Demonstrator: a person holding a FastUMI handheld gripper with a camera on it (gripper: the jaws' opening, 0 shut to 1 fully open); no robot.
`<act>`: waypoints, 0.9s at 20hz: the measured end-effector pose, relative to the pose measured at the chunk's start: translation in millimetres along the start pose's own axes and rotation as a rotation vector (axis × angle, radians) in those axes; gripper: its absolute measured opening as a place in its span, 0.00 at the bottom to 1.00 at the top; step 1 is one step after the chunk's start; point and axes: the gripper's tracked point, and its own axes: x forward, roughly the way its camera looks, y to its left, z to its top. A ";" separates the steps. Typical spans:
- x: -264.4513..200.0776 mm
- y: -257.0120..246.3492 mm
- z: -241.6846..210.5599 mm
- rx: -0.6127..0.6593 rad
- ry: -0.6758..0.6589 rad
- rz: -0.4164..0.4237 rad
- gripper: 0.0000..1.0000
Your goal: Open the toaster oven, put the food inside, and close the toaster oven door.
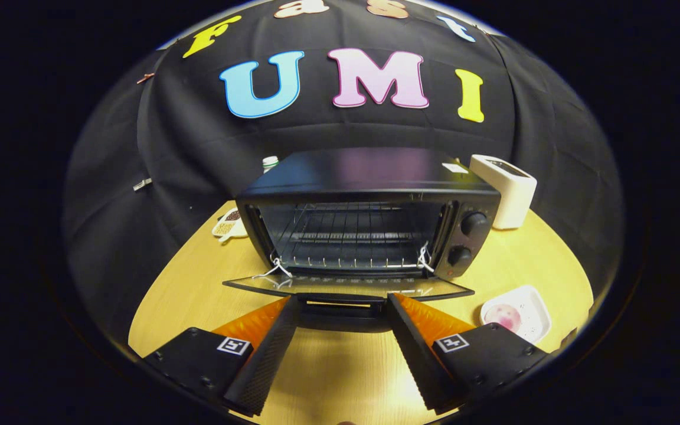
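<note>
A black toaster oven [369, 177] stands on the wooden table [340, 378] straight ahead of my fingers. Its glass door [346, 287] is folded down flat and the wire rack [352, 242] inside is bare. The door's handle [343, 304] lies between my fingertips. My gripper [343, 304] is open, its two black fingers spread either side of the handle without pressing on it. The food, a pink round piece [504, 314], lies in a white tray [532, 307] on the table to the right of my right finger.
A white box-shaped appliance [508, 192] stands behind the oven's right corner. A small bottle with a green cap [270, 162] peeks out behind the oven's left side, and a small packet [229, 224] lies on the table to its left. Black cloth walls the booth.
</note>
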 end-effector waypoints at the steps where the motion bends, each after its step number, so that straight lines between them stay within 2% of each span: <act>1: -0.7 -1.5 -14.1 0.013 0.051 0.004 0.97; 4: 8.4 -18.7 -58.9 0.018 0.186 -0.019 0.98; 7: 0.3 -32.5 -67.8 -0.001 0.198 -0.019 0.99; 12: -21.6 -74.3 -38.5 -0.091 0.124 -0.020 0.99; 18: -49.2 -148.1 8.2 -0.124 0.048 -0.042 0.99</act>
